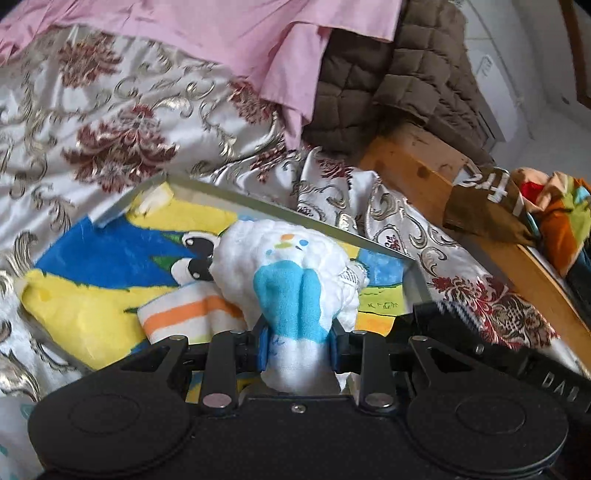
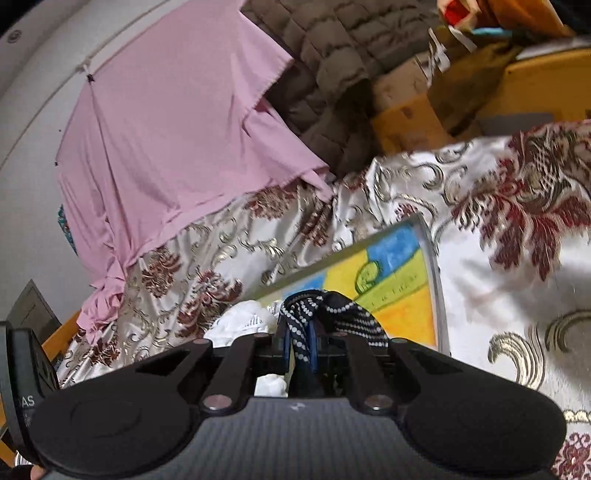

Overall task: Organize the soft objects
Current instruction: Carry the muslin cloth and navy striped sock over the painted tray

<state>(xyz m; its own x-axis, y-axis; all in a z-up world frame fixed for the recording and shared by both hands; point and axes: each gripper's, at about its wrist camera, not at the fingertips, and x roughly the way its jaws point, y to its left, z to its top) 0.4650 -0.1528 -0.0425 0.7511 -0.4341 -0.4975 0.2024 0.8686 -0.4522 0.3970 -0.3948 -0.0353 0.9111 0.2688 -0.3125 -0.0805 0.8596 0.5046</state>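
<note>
Left jaws clamp a white-and-blue cloth [image 1: 295, 280]; right jaws clamp a black white-dotted cloth [image 2: 317, 317].

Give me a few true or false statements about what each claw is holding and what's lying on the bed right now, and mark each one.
1. The left claw is shut on a white and blue cloth. True.
2. The right claw is open and holds nothing. False: it is shut on a dark dotted fabric.
3. A striped orange and white cloth lies on the colourful tray. True.
4. The pink sheet lies inside the tray. False: it lies farther back on the floral bedspread.
5. A brown quilted blanket sits beside the pink sheet. True.
</note>
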